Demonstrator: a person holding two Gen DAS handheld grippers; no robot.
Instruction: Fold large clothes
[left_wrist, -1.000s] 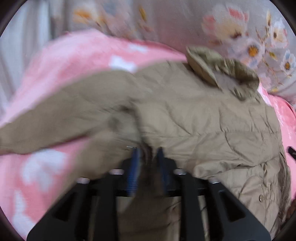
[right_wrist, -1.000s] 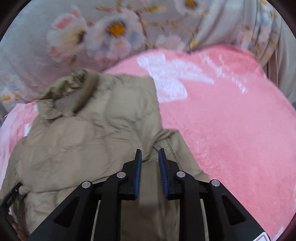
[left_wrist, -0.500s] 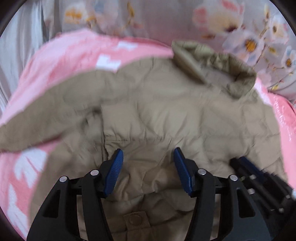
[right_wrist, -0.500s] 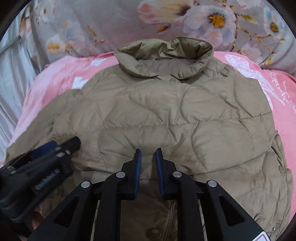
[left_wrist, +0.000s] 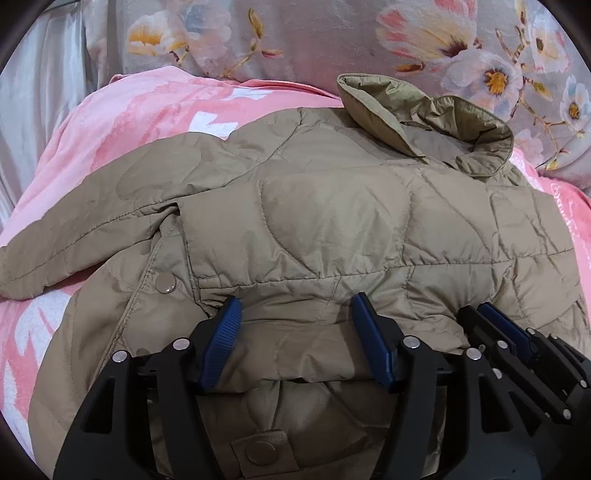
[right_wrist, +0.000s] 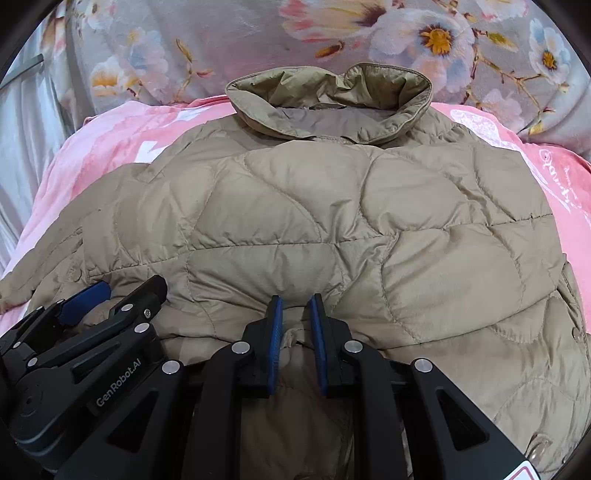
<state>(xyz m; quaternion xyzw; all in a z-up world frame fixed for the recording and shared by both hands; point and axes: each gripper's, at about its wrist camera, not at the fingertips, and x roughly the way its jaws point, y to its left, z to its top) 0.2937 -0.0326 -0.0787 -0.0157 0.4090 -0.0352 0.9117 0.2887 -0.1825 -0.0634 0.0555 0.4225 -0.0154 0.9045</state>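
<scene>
A khaki quilted jacket (left_wrist: 332, 221) lies on a pink blanket (left_wrist: 147, 122), back up, collar (right_wrist: 332, 99) at the far side, both sides folded in over the middle. My left gripper (left_wrist: 295, 304) hovers at the jacket's near edge. Its jaws are opening, and a puffy fold lies loose between the blue pads (left_wrist: 221, 332). My right gripper (right_wrist: 295, 300) sits just to the right of it, pads narrow and pinching a small bunch of jacket fabric (right_wrist: 291, 338). Each gripper shows in the other's view: the right gripper (left_wrist: 498, 325) and the left gripper (right_wrist: 122, 291).
A grey floral cover (right_wrist: 369, 40) rises behind the collar. Pale curtain-like cloth (left_wrist: 37, 92) hangs at the far left. One sleeve (left_wrist: 74, 236) trails left across the blanket. Pink blanket shows to the right of the jacket (right_wrist: 554, 177). Snap buttons (left_wrist: 164, 284) dot the near flap.
The left gripper let go of the fabric it pinched and spread its jaws. The right gripper swung in from the jacket's right edge to its middle, staying narrow on fabric.
</scene>
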